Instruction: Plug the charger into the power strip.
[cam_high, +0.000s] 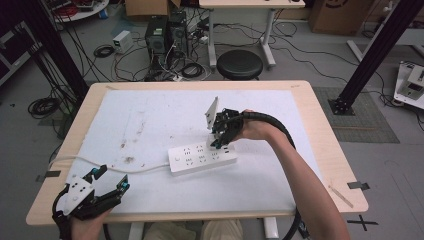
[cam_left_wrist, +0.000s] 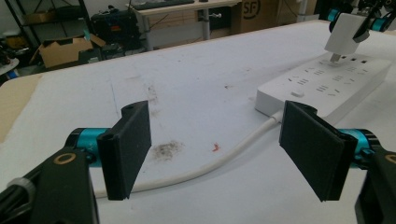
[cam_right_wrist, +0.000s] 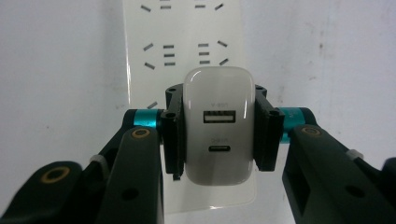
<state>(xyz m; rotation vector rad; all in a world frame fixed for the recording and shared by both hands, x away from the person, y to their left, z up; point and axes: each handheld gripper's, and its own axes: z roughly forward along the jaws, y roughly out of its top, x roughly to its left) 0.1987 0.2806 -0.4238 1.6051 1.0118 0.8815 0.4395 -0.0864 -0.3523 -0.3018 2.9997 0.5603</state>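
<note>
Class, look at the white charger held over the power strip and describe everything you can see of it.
The charger is a small white block with rounded corners, plastic by its look. Its end face carries two ports, a rectangular one above a slim oval one. The right gripper clamps its two sides. In the left gripper view its metal prongs point down at the power strip, at or just above the sockets.

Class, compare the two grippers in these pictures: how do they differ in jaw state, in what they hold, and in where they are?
1. The left gripper has its jaws wide open; the right gripper is shut.
2. The left gripper holds nothing, while the right gripper clamps a white charger.
3. The left gripper sits near the table's front edge beside the cable; the right gripper is over the power strip.
Both have black jaws with teal fittings and are hand-held.
</note>
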